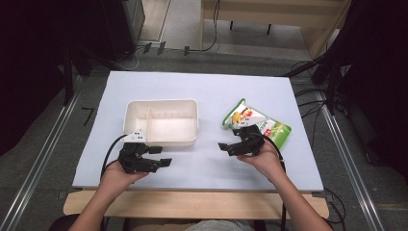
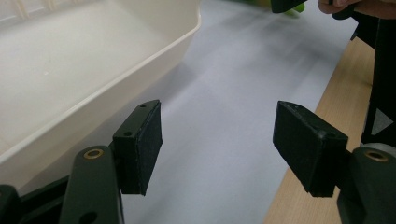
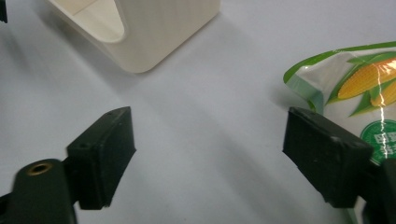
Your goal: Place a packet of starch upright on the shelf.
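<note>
high view: a snack bag (image 1: 257, 122) printed with corn lies flat toward the right edge of the white surface (image 1: 202, 89), turned at an angle, its near end just beside the right hand-held gripper (image 1: 230, 143). a cream tub (image 1: 162, 122) with a divider sits left of centre, nothing visible in it. the left hand-held gripper (image 1: 161, 156) rests near the front edge of the surface, just in front of the tub's near left corner.

right gripper view: right hand-held gripper (image 3: 210, 156) spread wide, nothing between the pads, only bare surface. the bag (image 3: 355, 88) lies off its right jaw, crimped seal edge nearest, touching or nearly so; cannot tell which. the tub's corner (image 3: 149, 35) lies farther off to the left.

left gripper view: left hand-held gripper (image 2: 217, 149) also spread wide, holding nothing, tub wall (image 2: 140, 70) close beside one jaw.

handling, as judged: bag looks light, soft, puffed with air, film glossy and likely slick. contents probably brittle, so a hard squeeze on the belly could crush them or let the film slide out. best hold looks like the flat sealed edge or a corner near it, pads across the seam, where the film is doubled and stiff. expect it to sag and swing when lifted. the tub looks stiff and light; may skid if bumped.
</note>
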### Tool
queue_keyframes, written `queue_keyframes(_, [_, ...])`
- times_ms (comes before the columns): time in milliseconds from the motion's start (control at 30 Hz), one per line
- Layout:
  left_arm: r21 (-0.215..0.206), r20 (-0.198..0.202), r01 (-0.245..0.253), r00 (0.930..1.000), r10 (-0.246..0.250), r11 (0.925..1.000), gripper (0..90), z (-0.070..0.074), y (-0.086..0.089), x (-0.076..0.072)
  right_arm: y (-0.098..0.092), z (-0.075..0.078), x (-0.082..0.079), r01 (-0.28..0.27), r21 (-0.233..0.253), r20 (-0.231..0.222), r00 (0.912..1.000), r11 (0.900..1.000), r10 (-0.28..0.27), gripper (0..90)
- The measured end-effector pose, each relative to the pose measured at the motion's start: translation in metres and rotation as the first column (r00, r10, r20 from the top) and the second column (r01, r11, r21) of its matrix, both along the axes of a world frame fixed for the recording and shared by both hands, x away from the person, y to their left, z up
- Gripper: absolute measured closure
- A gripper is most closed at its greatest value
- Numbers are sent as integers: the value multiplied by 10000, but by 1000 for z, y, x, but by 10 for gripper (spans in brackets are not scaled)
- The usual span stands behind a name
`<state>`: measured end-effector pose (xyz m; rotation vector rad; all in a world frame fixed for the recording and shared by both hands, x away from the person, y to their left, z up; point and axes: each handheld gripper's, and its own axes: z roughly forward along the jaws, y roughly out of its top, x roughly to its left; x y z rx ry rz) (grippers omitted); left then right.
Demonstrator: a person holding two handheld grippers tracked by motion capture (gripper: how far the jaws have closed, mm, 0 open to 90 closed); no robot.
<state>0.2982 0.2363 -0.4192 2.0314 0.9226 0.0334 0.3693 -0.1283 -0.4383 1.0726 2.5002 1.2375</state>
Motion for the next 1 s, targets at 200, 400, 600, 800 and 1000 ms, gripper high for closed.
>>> queue_keyframes(200, [25,69,114,9999,-114,9999,336,0,-3,-3,-1,0,2,-45,54,53,10000,10000,44,279])
queue_keyframes(400, [166,47,146,9999,-147,9998,336,-1,-4,-3,0,1,1,-56,-56,-20,10000,10000,56,401])
queue_keyframes(600, [199,11,122,9999,-122,9997,335,-2,-4,-2,0,1,1,-124,5,25,9999,9999,124,436])
queue_keyframes(800, [221,11,162,9999,-162,9996,335,-2,-5,-2,-3,2,3,-135,159,-156,9998,9998,137,434])
queue_keyframes(1000, [228,-14,145,9999,-145,9996,335,-2,-5,-2,-3,1,3,-71,199,-226,9997,9998,75,425])
